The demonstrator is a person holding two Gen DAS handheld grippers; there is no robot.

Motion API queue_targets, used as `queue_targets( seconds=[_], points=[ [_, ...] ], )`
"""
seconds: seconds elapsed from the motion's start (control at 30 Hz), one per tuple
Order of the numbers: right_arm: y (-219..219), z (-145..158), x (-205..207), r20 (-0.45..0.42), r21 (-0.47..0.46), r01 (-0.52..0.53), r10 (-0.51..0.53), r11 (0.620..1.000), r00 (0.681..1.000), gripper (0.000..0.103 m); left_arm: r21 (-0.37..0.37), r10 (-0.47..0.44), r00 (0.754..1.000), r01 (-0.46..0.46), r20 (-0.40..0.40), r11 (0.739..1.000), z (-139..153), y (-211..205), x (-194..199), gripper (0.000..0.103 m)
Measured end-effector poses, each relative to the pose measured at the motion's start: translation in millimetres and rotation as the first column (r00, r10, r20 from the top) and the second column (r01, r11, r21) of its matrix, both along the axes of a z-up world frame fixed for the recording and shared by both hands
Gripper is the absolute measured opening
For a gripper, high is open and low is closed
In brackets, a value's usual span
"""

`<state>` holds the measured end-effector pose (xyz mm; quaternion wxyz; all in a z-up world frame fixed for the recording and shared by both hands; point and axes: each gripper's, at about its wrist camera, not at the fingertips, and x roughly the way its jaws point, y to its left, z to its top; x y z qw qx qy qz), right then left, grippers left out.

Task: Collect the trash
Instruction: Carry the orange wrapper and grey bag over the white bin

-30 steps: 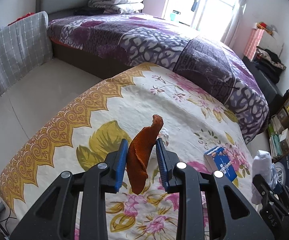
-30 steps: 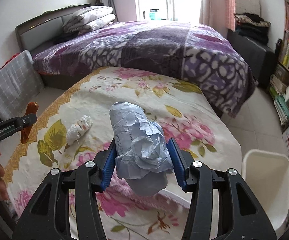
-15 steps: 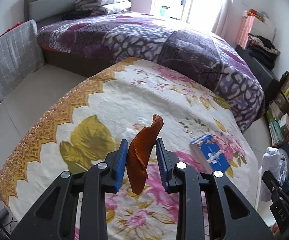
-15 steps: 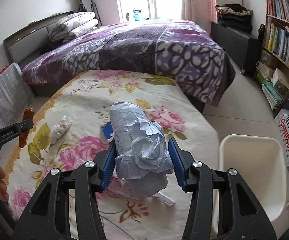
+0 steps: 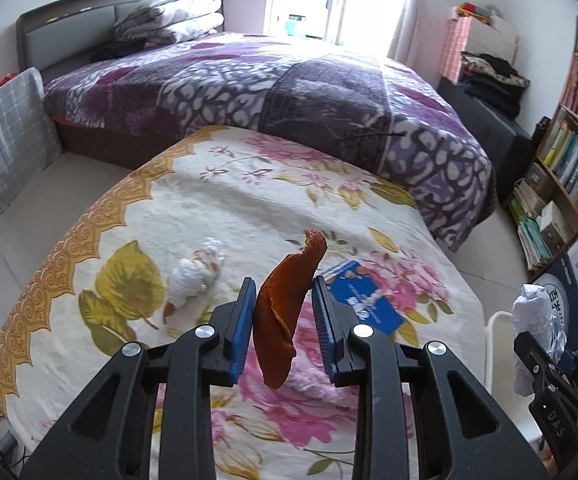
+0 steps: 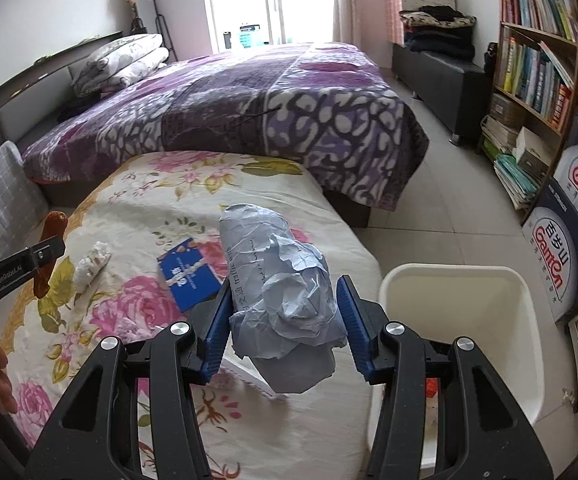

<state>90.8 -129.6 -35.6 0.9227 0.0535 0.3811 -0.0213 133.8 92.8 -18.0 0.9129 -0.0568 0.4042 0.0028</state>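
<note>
My left gripper (image 5: 284, 307) is shut on an orange peel (image 5: 285, 312) and holds it above the floral cloth. In the right wrist view the left gripper (image 6: 45, 258) and its peel (image 6: 52, 226) show at the far left. My right gripper (image 6: 281, 312) is shut on a crumpled grey-blue paper ball (image 6: 281, 300), above the table's right end; the ball also shows in the left wrist view (image 5: 537, 320). A white trash bin (image 6: 461, 280) stands on the floor right of the table. A crumpled white tissue (image 5: 197, 272) lies on the cloth.
A blue booklet (image 5: 363, 300) lies on the floral-cloth table (image 5: 89, 248). A bed with a purple blanket (image 5: 289, 92) stands behind. A bookshelf (image 6: 537, 52) and Gamton boxes (image 6: 569, 232) line the right wall. A grey checked cushion (image 5: 5, 140) is at the left.
Both grippers have swung to the right with their loads. The white bin has come closer in the right wrist view. The tissue now shows left of the peel.
</note>
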Motion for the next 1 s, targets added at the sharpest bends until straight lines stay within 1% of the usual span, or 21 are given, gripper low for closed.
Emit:
queue_targets(
  seconds=[0.27, 0.57, 0.8, 0.93, 1.0],
  points=[
    [-24.4, 0.7, -6.2, -0.005, -0.002, 0.046, -0.046, 0.999, 0.999, 0.048, 0.003, -0.059, 0.998, 0.059, 0.0, 0.998, 1.2, -33.9, -1.9, 0.029],
    [-69.5, 3.5, -15.0, -0.014, 0.029, 0.136, -0.135, 0.99, 0.991, 0.048, 0.019, -0.151, 0.988, 0.151, 0.001, 0.988, -0.2, -83.8, -8.2, 0.029],
    [-109.8, 1.3, -24.0, -0.044, 0.039, 0.232, -0.23, 0.972, 0.972, 0.049, 0.03, -0.228, 0.974, 0.228, -0.002, 0.973, -2.3, -124.9, -15.7, 0.029],
    [-137.4, -1.7, -33.3, -0.073, 0.049, 0.295, -0.291, 0.954, 0.954, 0.049, 0.035, -0.274, 0.962, 0.274, -0.006, 0.961, -3.9, -149.9, -19.8, 0.029],
    [-146.6, -1.9, -36.8, -0.078, 0.052, 0.315, -0.311, 0.948, 0.947, 0.051, 0.038, -0.291, 0.957, 0.291, -0.008, 0.956, -4.5, -160.3, -21.8, 0.029]
  ],
)
